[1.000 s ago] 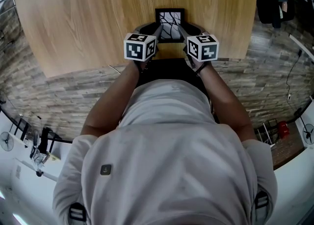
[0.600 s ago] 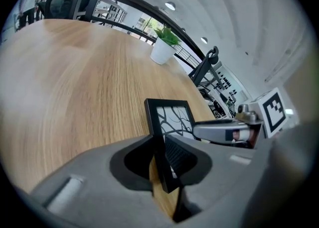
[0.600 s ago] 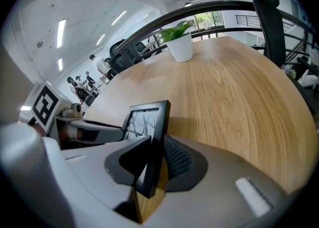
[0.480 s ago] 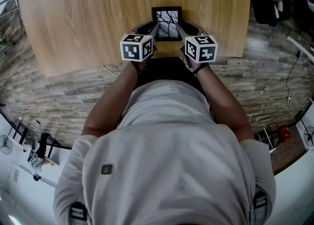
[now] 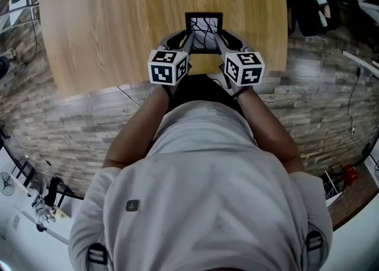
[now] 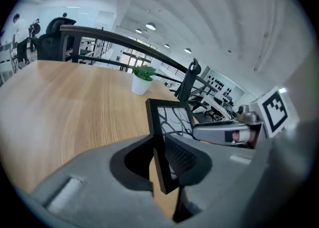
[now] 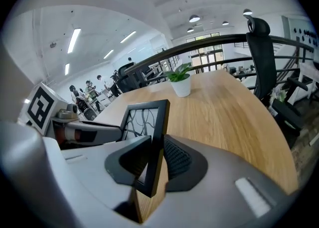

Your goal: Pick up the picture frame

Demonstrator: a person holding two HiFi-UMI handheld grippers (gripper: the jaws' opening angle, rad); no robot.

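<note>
Step in hand: the lift itself. The picture frame [image 5: 204, 29] was in a two-sided grip, over the near-middle part of the table [image 5: 106, 21], just beyond the person's hands. In both gripper views its lower corners hung w/ bare wood showing beneath, so it looked to be off the tabletop, tho the head view alone couldn't confirm that.

L gripper [image 5: 190, 38] had its jaws clamped on the frame's left side edge [image 6: 169, 122]. The jaws had just been closing, w/ the black moulding btwn the pads. R gripper [image 5: 218, 38] did the same on the right side edge [image 7: 147, 122]: jaws had just been closing, the edge pinched btwn them. Each gripper showed in the other's view, opposite across the frame.

Orientation: the face w/ the black branch print pointed toward the near side, i.e. at the person, and tilted up somewhat. The back faced the far end, where a potted plant [image 7: 180, 83] stood well apart. The frame looked a bit taller than wide, so its long axis ran approx upright, top leaning to the far side; the short axis ran left-right btwn the grippers.

Next move, as I judged it: raise both hands together at equal pace, keep the squeeze even, no twisting, since grips that bite only the thin edges could let it pivot or slip.
</note>
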